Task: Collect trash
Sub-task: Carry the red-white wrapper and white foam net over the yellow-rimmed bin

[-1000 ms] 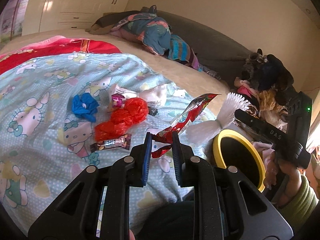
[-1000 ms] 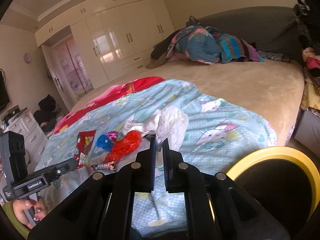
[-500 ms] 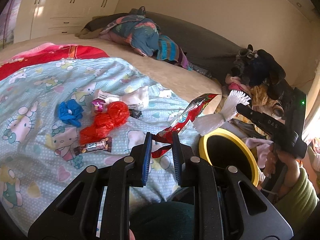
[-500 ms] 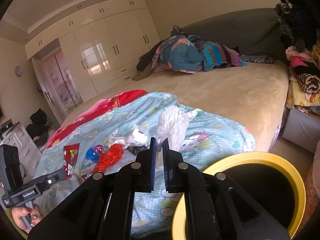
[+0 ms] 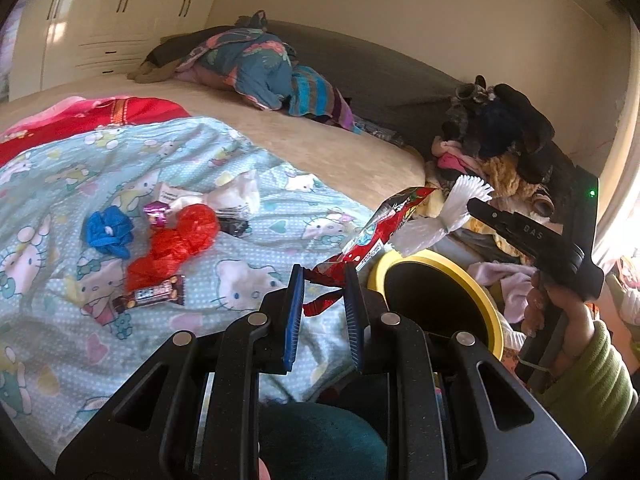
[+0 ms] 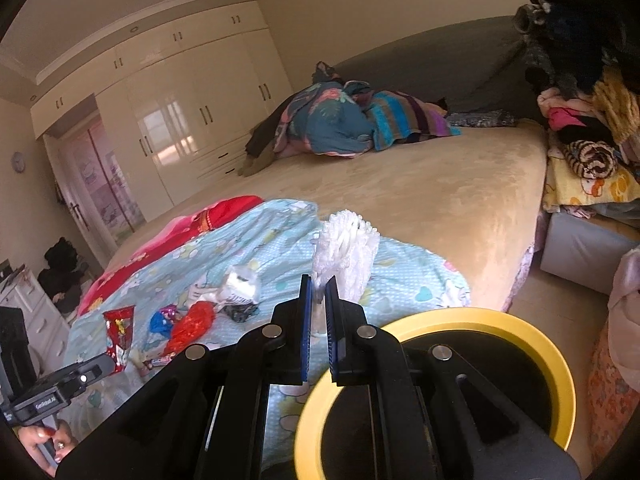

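The left gripper [image 5: 323,280] is gripping a red wrapper [image 5: 376,232]; the right gripper [image 6: 318,288] is pinching a white wrapper [image 6: 346,252]. The bin [image 6: 532,332] is lying just right of both, nearer the right.

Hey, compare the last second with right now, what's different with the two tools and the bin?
Both tools have carried their loads toward the yellow-rimmed bin, which now fills more of each view. The left tool still grips the red snack wrapper, and the right tool stays shut on the white frilly paper, now nearer the bin's rim. Nothing was let go. The remaining wrappers on the blue blanket lie as before.
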Demonstrator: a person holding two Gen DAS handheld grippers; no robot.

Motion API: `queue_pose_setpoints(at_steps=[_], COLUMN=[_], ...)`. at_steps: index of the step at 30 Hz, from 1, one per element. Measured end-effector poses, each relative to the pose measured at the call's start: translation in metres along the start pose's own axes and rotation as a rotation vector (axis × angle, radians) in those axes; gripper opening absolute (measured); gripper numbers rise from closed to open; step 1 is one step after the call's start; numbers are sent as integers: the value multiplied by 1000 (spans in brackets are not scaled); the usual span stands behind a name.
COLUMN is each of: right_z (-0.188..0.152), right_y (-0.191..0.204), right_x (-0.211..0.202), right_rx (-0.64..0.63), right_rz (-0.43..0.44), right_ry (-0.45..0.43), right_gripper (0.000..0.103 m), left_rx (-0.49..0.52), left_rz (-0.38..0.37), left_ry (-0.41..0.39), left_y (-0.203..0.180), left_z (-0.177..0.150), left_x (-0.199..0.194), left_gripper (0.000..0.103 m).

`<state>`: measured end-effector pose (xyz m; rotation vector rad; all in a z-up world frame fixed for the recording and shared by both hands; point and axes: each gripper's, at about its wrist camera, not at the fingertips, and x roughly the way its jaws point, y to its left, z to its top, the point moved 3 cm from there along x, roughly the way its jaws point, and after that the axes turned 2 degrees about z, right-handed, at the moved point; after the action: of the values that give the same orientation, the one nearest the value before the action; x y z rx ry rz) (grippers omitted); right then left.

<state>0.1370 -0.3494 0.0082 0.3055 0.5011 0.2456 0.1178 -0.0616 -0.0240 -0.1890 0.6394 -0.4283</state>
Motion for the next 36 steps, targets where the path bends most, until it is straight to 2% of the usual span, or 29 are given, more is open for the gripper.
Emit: queue_pose_setpoints(at_steps=[14, 26, 36], right_z=[3, 1, -11], right_y=[-28, -62, -84], right_x=[-18, -29, -23], right_rx=[-3, 44, 63], right_rz=[-36, -87, -119], right_ry=[-6, -2, 61], right_gripper=[7, 7, 7], left_rx=[49, 110, 149], left_rz=[-45, -72, -91], left_ry=[39, 71, 115], left_y=[-36, -64, -83], left_z=[-9, -16, -27], left_x=[16, 28, 43], left_gripper=[15, 15, 15])
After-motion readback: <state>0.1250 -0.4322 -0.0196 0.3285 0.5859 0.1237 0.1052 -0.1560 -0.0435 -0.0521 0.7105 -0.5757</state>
